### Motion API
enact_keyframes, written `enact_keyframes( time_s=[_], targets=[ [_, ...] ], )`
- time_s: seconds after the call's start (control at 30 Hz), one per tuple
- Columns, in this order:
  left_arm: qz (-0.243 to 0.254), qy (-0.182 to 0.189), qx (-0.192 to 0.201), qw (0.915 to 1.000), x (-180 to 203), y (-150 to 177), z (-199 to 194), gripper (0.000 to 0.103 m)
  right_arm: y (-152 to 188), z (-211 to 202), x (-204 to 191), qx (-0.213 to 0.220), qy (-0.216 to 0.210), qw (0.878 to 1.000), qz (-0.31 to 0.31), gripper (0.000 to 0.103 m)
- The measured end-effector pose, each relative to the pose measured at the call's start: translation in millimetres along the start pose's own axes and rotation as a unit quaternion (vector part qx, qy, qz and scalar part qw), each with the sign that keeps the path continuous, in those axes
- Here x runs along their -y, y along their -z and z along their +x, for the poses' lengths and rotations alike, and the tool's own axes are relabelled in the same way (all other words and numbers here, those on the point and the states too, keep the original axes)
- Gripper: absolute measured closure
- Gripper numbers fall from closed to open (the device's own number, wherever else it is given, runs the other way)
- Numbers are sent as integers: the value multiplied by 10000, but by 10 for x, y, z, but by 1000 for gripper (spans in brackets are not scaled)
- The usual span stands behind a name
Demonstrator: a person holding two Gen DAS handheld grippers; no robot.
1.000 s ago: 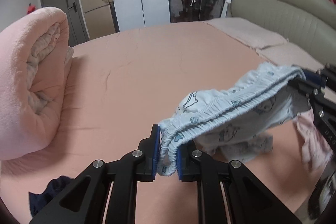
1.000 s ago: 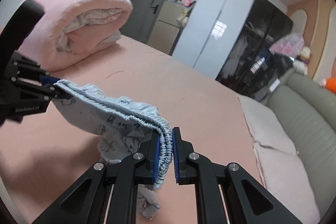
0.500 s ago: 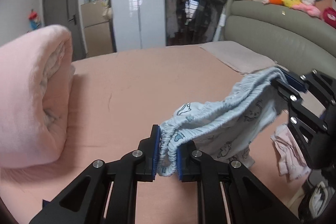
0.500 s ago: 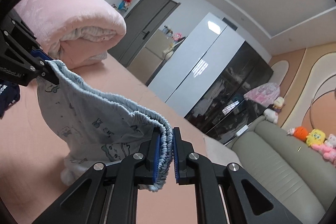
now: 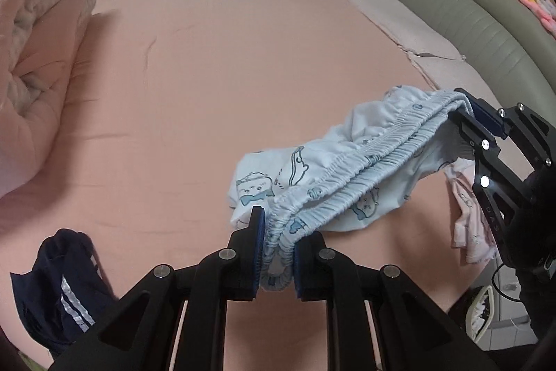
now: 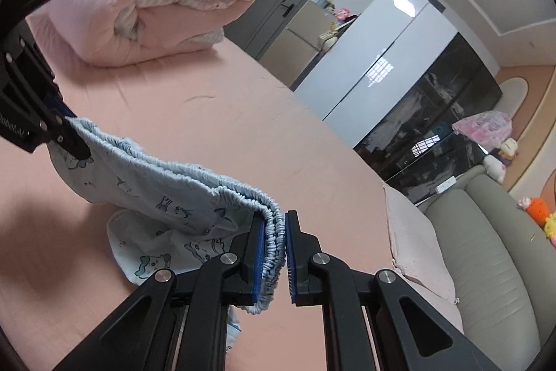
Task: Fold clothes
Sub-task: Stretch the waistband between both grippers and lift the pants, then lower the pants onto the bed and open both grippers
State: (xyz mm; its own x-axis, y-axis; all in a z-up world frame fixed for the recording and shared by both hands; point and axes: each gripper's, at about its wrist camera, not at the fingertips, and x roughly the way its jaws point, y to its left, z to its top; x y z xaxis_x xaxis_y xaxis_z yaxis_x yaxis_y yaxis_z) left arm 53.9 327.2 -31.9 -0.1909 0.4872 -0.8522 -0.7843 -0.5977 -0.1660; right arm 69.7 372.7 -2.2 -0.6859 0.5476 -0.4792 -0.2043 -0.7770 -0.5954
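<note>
Light blue pants (image 5: 351,169) with a cartoon print hang stretched by their elastic waistband over the pink bed sheet (image 5: 208,86). My left gripper (image 5: 276,221) is shut on one end of the waistband. In the right wrist view my right gripper (image 6: 274,221) is shut on the other end. The pants (image 6: 163,193) sag between them, and their lower part rests crumpled on the sheet. The right gripper (image 5: 465,113) shows at the right of the left wrist view. The left gripper (image 6: 74,141) shows at the left of the right wrist view.
A rolled pink blanket (image 5: 34,58) lies along the bed's left side. A navy garment with white stripes (image 5: 66,294) sits at the near left, a pale pink garment (image 5: 469,214) at the near right edge. A grey padded headboard (image 5: 486,23) and pillows (image 5: 417,33) are on the right.
Both grippers have come down toward the bed with the pants. The legs, which hung free half a second ago, now touch the sheet.
</note>
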Motion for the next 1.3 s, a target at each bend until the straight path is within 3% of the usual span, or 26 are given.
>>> enact_keyframes(
  time_s=[0.5,0.63,0.83,0.97,1.13,1.23,1.3],
  targets=[
    [235,-935,352,9947,-67,-111,113,88,1,347,-31,-269,-382,9986,258,95],
    [241,-1115,462,9924,-113,-193,132,88,-94,469,-62,-263,-247,9992,155,95],
    [423,-1586,602,9846,-204,-372,240,88,-328,818,-30,-276,-362,9988,151,95],
    [643,-2019,628,9753,-292,-442,440,88,-356,1112,-122,-529,-489,9974,89,95],
    [687,-2253,559,9702,-394,-470,707,88,-390,1471,-230,-842,-638,9944,13,95],
    [593,-2332,505,9693,-436,-545,812,88,-431,1601,-246,-951,-591,9937,-73,95],
    [761,-2503,573,9635,-425,-606,878,88,-476,1680,-238,-968,-430,9942,-204,95]
  ],
)
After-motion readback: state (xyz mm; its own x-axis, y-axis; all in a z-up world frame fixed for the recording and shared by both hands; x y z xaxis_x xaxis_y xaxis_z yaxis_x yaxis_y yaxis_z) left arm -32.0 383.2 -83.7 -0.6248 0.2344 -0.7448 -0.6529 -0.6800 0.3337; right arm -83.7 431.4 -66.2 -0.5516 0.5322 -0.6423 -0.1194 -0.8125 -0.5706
